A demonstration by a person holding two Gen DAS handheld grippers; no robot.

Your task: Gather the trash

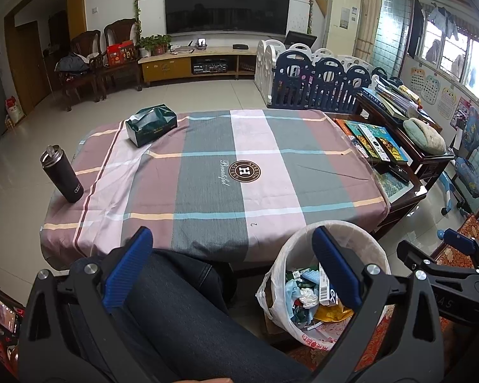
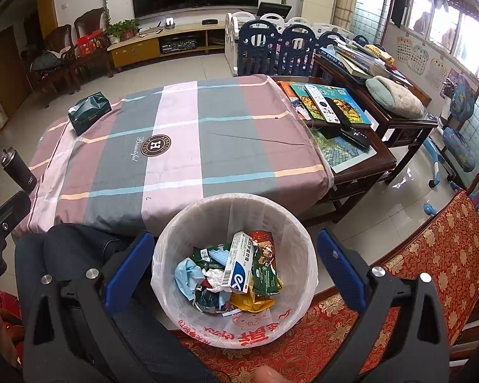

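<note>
both tongs (image 1: 233, 269) (image 2: 236, 273) gape empty; bin (image 2: 298, 239) apparently holds wrappers (image 2: 263, 271)

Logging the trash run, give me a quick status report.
Left gripper open, empty. Right gripper open, empty, over white bag-lined trash bin holding wrappers and a white-blue carton. No loose trash visible on the plaid tablecloth. Nothing in the way.
</note>
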